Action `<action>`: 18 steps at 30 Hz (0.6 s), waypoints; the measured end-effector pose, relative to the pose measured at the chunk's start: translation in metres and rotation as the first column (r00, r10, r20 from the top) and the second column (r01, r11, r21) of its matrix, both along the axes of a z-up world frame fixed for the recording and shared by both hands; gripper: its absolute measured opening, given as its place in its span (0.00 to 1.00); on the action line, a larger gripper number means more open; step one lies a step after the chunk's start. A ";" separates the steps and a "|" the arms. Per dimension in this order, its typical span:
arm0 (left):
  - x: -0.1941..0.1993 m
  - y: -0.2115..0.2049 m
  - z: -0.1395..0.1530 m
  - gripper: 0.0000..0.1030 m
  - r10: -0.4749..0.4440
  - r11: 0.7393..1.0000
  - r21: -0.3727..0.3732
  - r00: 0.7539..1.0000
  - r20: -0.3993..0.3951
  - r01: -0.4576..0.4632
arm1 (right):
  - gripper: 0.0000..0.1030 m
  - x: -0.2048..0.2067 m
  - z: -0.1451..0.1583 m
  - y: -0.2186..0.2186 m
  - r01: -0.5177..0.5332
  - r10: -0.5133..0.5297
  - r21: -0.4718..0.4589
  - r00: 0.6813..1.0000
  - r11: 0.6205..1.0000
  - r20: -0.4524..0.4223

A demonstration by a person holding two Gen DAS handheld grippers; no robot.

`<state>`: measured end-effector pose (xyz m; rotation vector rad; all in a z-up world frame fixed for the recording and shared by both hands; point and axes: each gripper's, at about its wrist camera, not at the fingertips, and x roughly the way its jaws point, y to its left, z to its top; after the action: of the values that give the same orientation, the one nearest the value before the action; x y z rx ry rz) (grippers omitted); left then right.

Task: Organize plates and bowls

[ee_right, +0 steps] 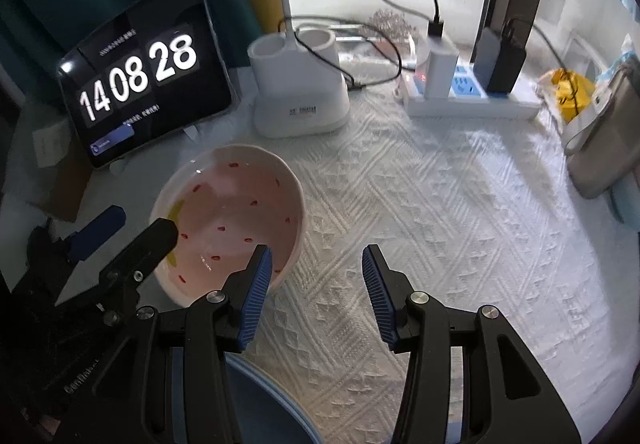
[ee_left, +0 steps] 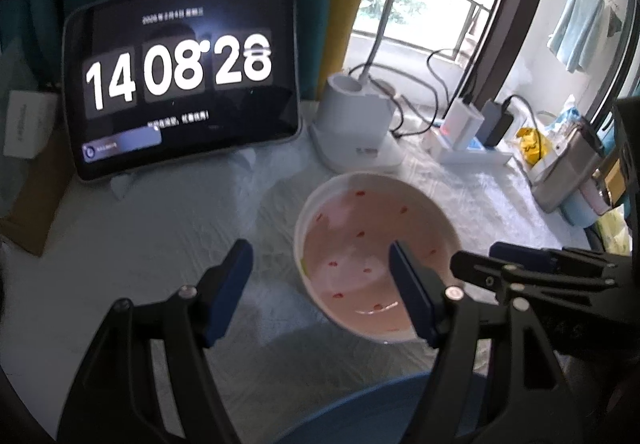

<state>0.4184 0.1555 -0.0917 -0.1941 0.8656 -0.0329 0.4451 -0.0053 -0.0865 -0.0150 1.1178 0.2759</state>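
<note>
In the left wrist view, the left gripper point(ee_left: 320, 268) tilts steeply down at lower centre, jaws spread with nothing between them, its right finger point(ee_left: 412, 296) overlapping the shallow pink ceramic bowl with red speckles point(ee_left: 360, 240), perhaps inside its rim. In the right wrist view that bowl sits left of centre on the white textured tablecloth point(ee_right: 440, 204), and a blue round dish point(ee_right: 272, 404) shows at the bottom edge. The right gripper point(ee_right: 316, 284) also angles down, jaws released over bare cloth just right of the bowl.

White-clothed table point(ee_right: 420, 204); bowl point(ee_right: 236, 212), tablet point(ee_right: 140, 76), perhaps a power strip point(ee_right: 472, 102).
</note>
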 end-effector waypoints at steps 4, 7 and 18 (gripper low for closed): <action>0.006 0.002 -0.010 0.70 0.006 1.000 -0.010 1.000 -0.028 -0.007 | 0.48 0.007 -0.010 0.001 0.013 -0.013 0.005 0.999 1.000 -0.039; 0.009 0.004 -0.017 0.69 0.012 1.000 -0.012 0.998 -0.054 -0.012 | 0.45 0.009 -0.012 0.002 0.013 -0.013 0.011 0.999 1.000 -0.049; 0.008 -0.004 -0.021 0.49 0.015 0.999 0.032 0.999 -0.043 -0.013 | 0.26 0.018 -0.026 0.009 -0.017 0.027 0.075 0.991 0.997 -0.133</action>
<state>0.4259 0.1519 -0.1122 -0.1712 0.9073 -0.0016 0.4634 0.0040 -0.1124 0.0577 1.2411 0.3416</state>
